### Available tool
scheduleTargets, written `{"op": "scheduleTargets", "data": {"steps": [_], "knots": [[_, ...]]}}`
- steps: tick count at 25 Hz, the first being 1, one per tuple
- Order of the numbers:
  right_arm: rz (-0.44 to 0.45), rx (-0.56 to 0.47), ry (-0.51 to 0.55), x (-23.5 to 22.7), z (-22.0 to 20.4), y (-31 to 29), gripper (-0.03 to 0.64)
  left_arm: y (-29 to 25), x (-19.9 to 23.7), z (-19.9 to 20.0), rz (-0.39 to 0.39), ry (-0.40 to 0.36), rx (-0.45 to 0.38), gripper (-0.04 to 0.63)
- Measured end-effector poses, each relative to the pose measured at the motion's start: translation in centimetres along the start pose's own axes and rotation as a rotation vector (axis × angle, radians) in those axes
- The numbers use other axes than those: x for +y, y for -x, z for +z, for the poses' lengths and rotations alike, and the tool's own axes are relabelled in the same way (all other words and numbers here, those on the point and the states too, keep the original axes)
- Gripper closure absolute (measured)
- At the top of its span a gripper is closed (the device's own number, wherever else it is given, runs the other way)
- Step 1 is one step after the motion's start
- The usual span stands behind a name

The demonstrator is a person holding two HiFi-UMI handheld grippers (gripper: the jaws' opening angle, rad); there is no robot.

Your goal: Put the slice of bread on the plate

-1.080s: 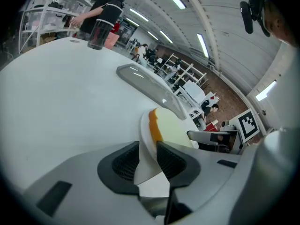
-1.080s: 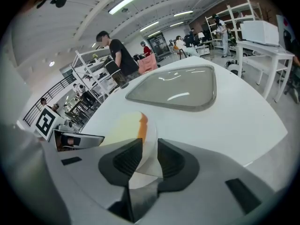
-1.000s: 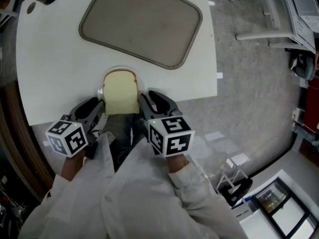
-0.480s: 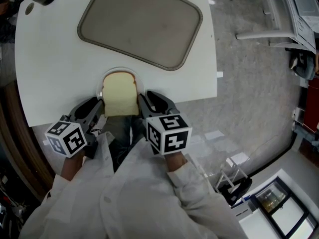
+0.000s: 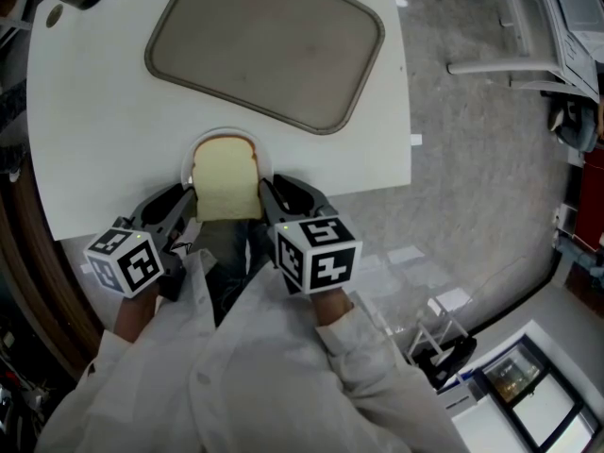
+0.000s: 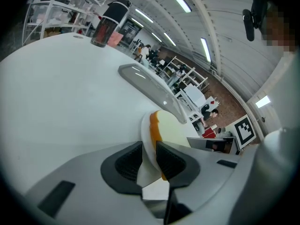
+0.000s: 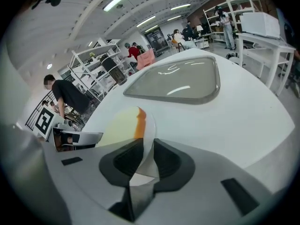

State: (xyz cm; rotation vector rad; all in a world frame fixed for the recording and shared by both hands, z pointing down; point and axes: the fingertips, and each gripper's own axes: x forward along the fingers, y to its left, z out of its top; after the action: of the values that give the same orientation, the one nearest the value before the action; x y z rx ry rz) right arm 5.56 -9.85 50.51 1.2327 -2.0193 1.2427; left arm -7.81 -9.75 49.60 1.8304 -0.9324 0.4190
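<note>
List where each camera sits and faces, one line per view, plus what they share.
Head view: on the person's head, looking steeply down at the table and tray; the sleeves show below.
Left gripper view: on the left gripper, looking along its own jaws, shut on the plate rim.
Right gripper view: on the right gripper, jaws shut on the plate's opposite rim.
Shared: all show bread and tray.
</note>
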Motion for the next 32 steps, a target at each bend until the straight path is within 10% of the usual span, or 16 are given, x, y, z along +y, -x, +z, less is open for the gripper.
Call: {"op": "scheduleTargets", "data": {"steps": [32], "knots": [[-0.025,0.025,-0.065,0.5,0.2,0.4,0.548,-0.2,0.4,1.3,0.011,-0.008,0.098,0.529]]}}
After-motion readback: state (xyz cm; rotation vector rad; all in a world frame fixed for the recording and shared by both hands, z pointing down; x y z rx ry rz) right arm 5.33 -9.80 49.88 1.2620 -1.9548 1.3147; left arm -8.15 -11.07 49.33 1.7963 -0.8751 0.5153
